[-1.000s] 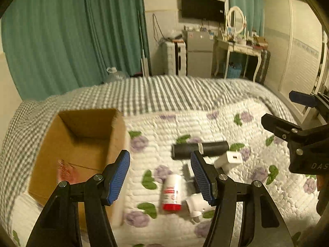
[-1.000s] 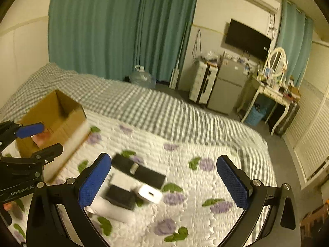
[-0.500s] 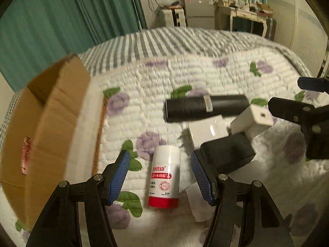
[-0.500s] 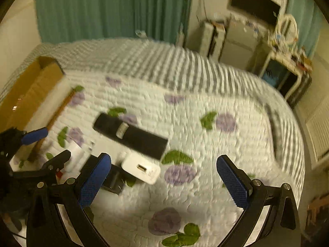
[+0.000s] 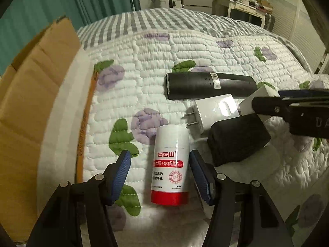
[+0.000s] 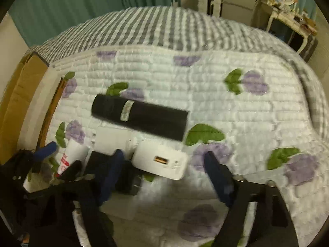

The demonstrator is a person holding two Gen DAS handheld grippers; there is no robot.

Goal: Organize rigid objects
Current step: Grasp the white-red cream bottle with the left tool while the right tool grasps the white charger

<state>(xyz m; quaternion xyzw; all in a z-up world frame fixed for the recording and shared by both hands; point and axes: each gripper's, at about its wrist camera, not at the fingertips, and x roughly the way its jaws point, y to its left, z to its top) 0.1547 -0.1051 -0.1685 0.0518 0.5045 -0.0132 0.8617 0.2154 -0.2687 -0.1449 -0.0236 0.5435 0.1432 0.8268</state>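
My left gripper (image 5: 159, 177) is open, its blue pads on either side of a white bottle with a red base (image 5: 170, 165) that lies on the quilt. Beyond it lie a white plug charger (image 5: 216, 111), a black block (image 5: 236, 142) and a long black tube (image 5: 209, 84). My right gripper (image 6: 164, 177) is open, low over a white USB charger (image 6: 162, 162), jaws either side of it. The black tube (image 6: 139, 117) lies behind it. The right gripper also shows at the right edge of the left wrist view (image 5: 298, 111).
An open cardboard box (image 5: 30, 94) stands at the left on the bed, also visible in the right wrist view (image 6: 18, 94). The quilt (image 6: 236, 107) extends right with floral patches. Green curtains, a fridge and a dressing table stand beyond the bed.
Both grippers have dropped toward the quilt. The left now straddles the white bottle; the right has closed in over the white USB charger. Both stay open.
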